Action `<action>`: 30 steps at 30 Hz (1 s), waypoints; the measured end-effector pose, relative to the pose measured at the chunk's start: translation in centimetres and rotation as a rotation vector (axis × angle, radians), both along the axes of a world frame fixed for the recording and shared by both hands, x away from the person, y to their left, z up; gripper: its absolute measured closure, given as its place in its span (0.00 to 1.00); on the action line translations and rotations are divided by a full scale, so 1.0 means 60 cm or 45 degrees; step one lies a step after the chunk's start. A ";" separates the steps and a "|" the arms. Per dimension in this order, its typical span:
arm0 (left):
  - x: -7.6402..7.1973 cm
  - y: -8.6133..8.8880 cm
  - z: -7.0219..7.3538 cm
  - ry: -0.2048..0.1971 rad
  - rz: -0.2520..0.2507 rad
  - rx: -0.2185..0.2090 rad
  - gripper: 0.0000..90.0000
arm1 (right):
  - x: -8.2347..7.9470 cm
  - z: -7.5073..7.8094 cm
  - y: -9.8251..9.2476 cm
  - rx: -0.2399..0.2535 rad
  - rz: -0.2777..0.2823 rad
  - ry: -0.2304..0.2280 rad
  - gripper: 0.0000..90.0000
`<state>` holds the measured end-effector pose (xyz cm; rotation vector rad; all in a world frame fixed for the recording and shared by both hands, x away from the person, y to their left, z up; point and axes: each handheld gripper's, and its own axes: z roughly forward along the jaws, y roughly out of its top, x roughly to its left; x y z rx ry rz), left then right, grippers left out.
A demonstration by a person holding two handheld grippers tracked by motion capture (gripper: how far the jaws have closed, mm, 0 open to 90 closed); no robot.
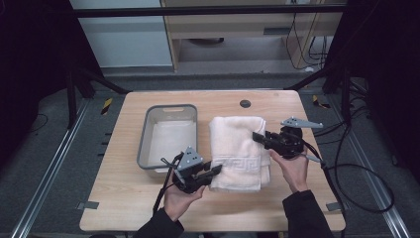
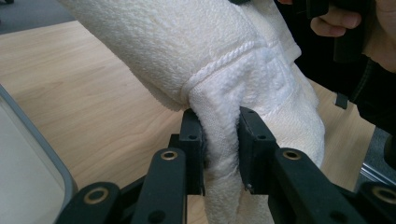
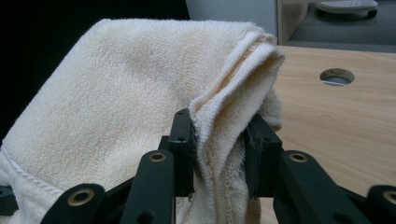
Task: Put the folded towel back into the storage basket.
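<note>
Folded towel on the table, just right of the grey bin, long axis running from near edge to far. Left gripper has its jaws closed on a pinch of cloth at the near left corner; right gripper likewise clamps the layered edge on the right side, farther back. The two grips sit diagonally across the towel, so any lift or refold would likely hinge along that diagonal; the bin lies nearer the left gripper
</note>
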<state>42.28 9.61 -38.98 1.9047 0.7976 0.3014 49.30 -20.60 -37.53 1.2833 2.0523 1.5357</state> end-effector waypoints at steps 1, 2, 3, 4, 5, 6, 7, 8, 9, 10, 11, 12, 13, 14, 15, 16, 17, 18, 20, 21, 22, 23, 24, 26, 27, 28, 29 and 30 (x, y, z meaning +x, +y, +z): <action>0.001 0.001 0.001 -0.003 0.003 -0.003 0.81 | 0.001 0.002 0.001 0.000 -0.001 -0.004 0.76; 0.001 0.002 0.003 -0.004 0.006 -0.005 0.81 | 0.001 0.004 0.001 -0.003 -0.003 -0.007 0.76; 0.002 0.003 0.004 -0.006 0.008 -0.004 0.81 | 0.003 0.010 0.004 -0.009 -0.003 -0.018 0.76; 0.003 0.003 0.006 -0.010 0.011 -0.002 0.81 | 0.003 0.010 0.004 -0.009 -0.003 -0.018 0.76; 0.003 0.004 0.007 -0.012 0.014 -0.006 0.81 | 0.004 0.013 0.006 -0.010 -0.004 -0.025 0.76; 0.004 0.005 0.008 -0.014 0.015 -0.005 0.81 | 0.004 0.013 0.006 -0.010 -0.004 -0.025 0.76; 0.005 0.006 0.010 -0.017 0.018 -0.008 0.81 | 0.005 0.015 0.008 -0.014 -0.006 -0.029 0.76; 0.006 0.008 0.012 -0.020 0.021 -0.012 0.81 | 0.006 0.018 0.009 -0.011 -0.004 -0.033 0.76; 0.007 0.011 0.015 -0.024 0.026 -0.017 0.81 | 0.008 0.023 0.012 -0.012 -0.004 -0.043 0.76; 0.007 0.011 0.015 -0.024 0.026 -0.017 0.81 | 0.008 0.023 0.012 -0.012 -0.004 -0.043 0.76; 0.008 0.015 0.020 -0.036 0.035 -0.022 0.81 | 0.009 0.028 0.015 -0.013 -0.005 -0.048 0.76; 0.008 0.015 0.020 -0.036 0.035 -0.022 0.81 | 0.009 0.028 0.015 -0.013 -0.005 -0.048 0.76; 0.008 0.017 0.022 -0.037 0.037 -0.027 0.81 | 0.011 0.035 0.019 -0.012 -0.004 -0.060 0.76; 0.009 0.019 0.024 -0.041 0.040 -0.032 0.81 | 0.011 0.035 0.019 -0.012 -0.004 -0.060 0.76; 0.009 0.020 0.025 -0.043 0.042 -0.034 0.81 | 0.011 0.040 0.023 -0.017 -0.003 -0.067 0.76; 0.010 0.022 0.027 -0.045 0.044 -0.035 0.81 | 0.011 0.040 0.023 -0.017 -0.003 -0.067 0.76; 0.010 0.024 0.029 -0.048 0.048 -0.035 0.81 | 0.012 0.043 0.025 -0.018 -0.003 -0.072 0.76; 0.010 0.025 0.030 -0.050 0.051 -0.034 0.81 | 0.012 0.046 0.027 -0.020 -0.001 -0.078 0.76; 0.011 0.029 0.033 -0.052 0.055 -0.038 0.81 | 0.013 0.050 0.031 -0.022 0.003 -0.085 0.76; 0.011 0.031 0.035 -0.056 0.057 -0.040 0.81 | 0.014 0.052 0.032 -0.023 0.005 -0.085 0.76; 0.011 0.032 0.037 -0.058 0.059 -0.040 0.81 | 0.015 0.055 0.034 -0.022 0.007 -0.088 0.76; 0.011 0.033 0.038 -0.061 0.061 -0.041 0.81 | 0.015 0.057 0.036 -0.024 0.008 -0.091 0.76; 0.011 0.035 0.039 -0.064 0.063 -0.043 0.81 | 0.015 0.059 0.037 -0.025 0.008 -0.093 0.76; 0.012 0.038 0.043 -0.069 0.069 -0.050 0.81 | 0.017 0.065 0.041 -0.029 0.010 -0.103 0.76; 0.013 0.040 0.046 -0.072 0.072 -0.052 0.81 | 0.017 0.068 0.042 -0.025 0.011 -0.105 0.76; 0.014 0.042 0.048 -0.076 0.075 -0.058 0.81 | 0.018 0.072 0.045 -0.029 0.011 -0.111 0.76; 0.014 0.045 0.051 -0.080 0.077 -0.059 0.81 | 0.019 0.075 0.047 -0.029 0.013 -0.116 0.76; 0.014 0.047 0.053 -0.086 0.079 -0.059 0.81 | 0.020 0.079 0.049 -0.029 0.013 -0.120 0.76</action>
